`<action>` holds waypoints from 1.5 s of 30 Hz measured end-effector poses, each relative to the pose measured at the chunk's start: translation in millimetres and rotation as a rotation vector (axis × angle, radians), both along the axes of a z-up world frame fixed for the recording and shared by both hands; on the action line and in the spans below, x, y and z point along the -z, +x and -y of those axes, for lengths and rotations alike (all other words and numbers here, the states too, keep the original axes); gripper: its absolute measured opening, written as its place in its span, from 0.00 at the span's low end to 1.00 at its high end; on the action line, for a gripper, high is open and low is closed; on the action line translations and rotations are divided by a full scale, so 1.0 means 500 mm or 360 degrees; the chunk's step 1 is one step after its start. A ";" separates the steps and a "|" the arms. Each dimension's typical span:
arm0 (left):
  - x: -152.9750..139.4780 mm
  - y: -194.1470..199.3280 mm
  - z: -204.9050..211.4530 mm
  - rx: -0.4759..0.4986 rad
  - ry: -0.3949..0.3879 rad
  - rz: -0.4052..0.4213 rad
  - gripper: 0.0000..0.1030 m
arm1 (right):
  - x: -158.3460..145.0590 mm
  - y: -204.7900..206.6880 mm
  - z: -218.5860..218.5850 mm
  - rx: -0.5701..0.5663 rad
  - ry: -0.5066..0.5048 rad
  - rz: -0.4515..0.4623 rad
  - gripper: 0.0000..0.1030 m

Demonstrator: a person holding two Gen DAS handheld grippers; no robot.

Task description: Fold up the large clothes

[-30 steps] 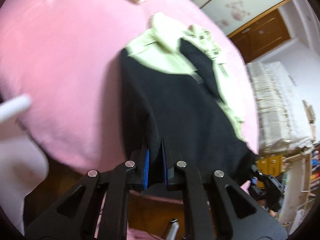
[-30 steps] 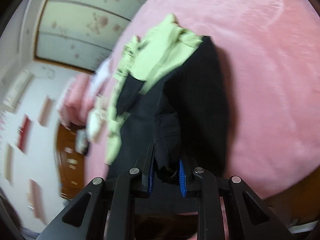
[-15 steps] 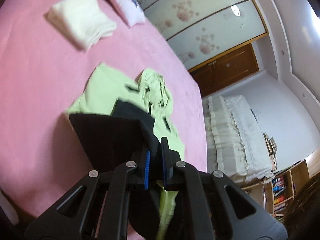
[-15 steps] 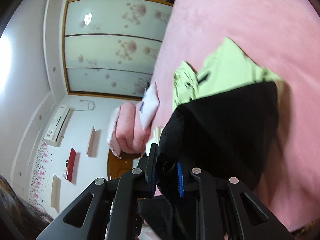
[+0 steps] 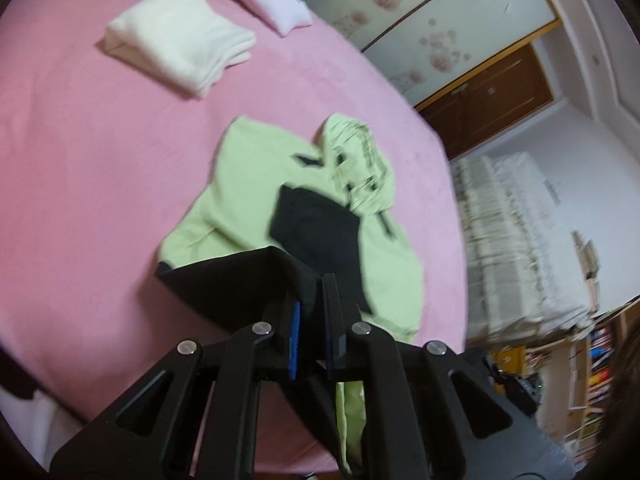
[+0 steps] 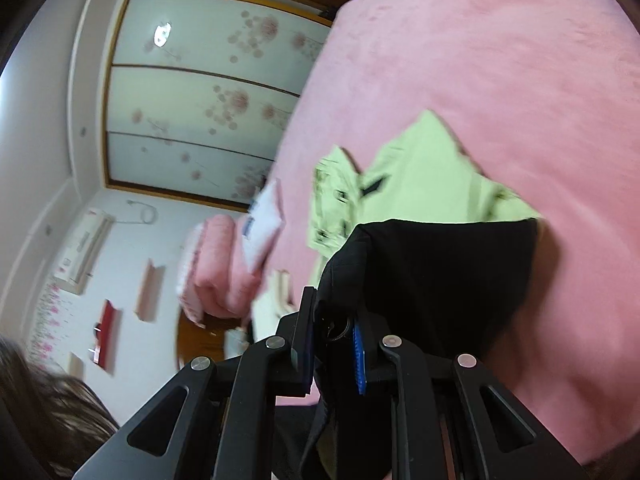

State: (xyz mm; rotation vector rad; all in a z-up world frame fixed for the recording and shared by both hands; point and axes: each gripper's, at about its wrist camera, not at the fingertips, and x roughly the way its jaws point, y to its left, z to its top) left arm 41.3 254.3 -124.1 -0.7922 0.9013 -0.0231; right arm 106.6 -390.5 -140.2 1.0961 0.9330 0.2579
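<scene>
A large black and light-green jacket lies on the pink bed. Its green upper part and hood rest flat; its black lower part is lifted and folded toward them. My left gripper is shut on one black hem corner. My right gripper is shut on the other black hem corner, bunched between the jaws. The green part also shows in the right wrist view.
A folded white towel and a white pillow lie at the bed's far end. A folded pink quilt sits beyond. Sliding wardrobe doors and another white-covered bed stand around.
Both grippers have carried the black hem up and forward over the jacket. More of the black part now covers the green, and the cameras have tilted toward the far end of the bed.
</scene>
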 end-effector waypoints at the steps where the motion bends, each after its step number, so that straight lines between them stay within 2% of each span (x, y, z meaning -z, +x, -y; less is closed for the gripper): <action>1: 0.007 -0.021 0.003 0.0001 0.0036 -0.0036 0.06 | 0.007 -0.020 0.007 -0.0003 -0.0016 -0.0029 0.14; 5: 0.043 -0.097 0.016 0.0017 0.0182 -0.0198 0.06 | 0.045 -0.113 0.040 0.0014 -0.0071 -0.0156 0.14; 9: 0.106 -0.165 0.027 0.0088 0.0286 -0.0389 0.06 | 0.061 -0.176 0.076 -0.0011 -0.0277 -0.0322 0.14; 12: 0.161 -0.213 0.026 0.0133 0.0369 -0.0541 0.06 | 0.075 -0.204 0.083 -0.0082 -0.0418 -0.0451 0.14; 15: 0.209 -0.242 0.023 0.0145 0.0504 -0.0665 0.06 | 0.114 -0.216 0.083 -0.0176 -0.0584 -0.0590 0.14; 18: 0.255 -0.264 0.013 0.0087 0.0502 -0.0755 0.07 | 0.156 -0.213 0.074 -0.0239 -0.0714 -0.0746 0.14; 21: 0.252 -0.273 0.019 0.0042 0.0455 -0.0728 0.06 | 0.171 -0.217 0.075 -0.0270 -0.0718 -0.0782 0.14; 24: 0.231 -0.272 0.036 0.0097 0.0462 -0.0658 0.06 | 0.163 -0.209 0.074 -0.0298 -0.0715 -0.0755 0.14; 27: 0.223 -0.260 0.047 0.0142 0.0498 -0.0662 0.07 | 0.176 -0.200 0.073 -0.0339 -0.0733 -0.0754 0.14; 29: 0.221 -0.235 0.054 0.0140 0.0533 -0.0720 0.07 | 0.184 -0.192 0.076 -0.0375 -0.0773 -0.0783 0.14; 31: 0.219 -0.213 0.056 0.0127 0.0579 -0.0812 0.13 | 0.189 -0.180 0.073 -0.0409 -0.0863 -0.0853 0.16; 32: 0.217 -0.206 0.054 0.0119 0.0588 -0.0827 0.15 | 0.196 -0.170 0.065 -0.0417 -0.0891 -0.0871 0.23; 33: 0.209 -0.197 0.051 0.0099 0.0608 -0.0832 0.24 | 0.187 -0.163 0.063 -0.0413 -0.0928 -0.0876 0.26; 34: 0.197 -0.189 0.052 0.0088 0.0625 -0.0826 0.41 | 0.181 -0.156 0.064 -0.0397 -0.0959 -0.0863 0.35; 35: 0.187 -0.180 0.052 0.0080 0.0648 -0.0810 0.49 | 0.166 -0.145 0.064 -0.0378 -0.1001 -0.0837 0.44; 36: 0.171 -0.166 0.052 0.0075 0.0678 -0.0780 0.58 | 0.150 -0.135 0.063 -0.0370 -0.1031 -0.0809 0.47; 39: 0.137 -0.091 0.056 0.0161 0.0740 -0.0697 0.60 | 0.106 -0.076 0.056 -0.0360 -0.1094 -0.0699 0.54; 41: 0.132 -0.013 0.051 0.0246 0.0758 -0.0666 0.60 | 0.088 -0.016 0.050 -0.0363 -0.1115 -0.0640 0.64; 45: 0.141 0.189 0.024 0.0449 0.0771 -0.0664 0.60 | 0.070 0.134 0.012 -0.0404 -0.1104 -0.0557 0.64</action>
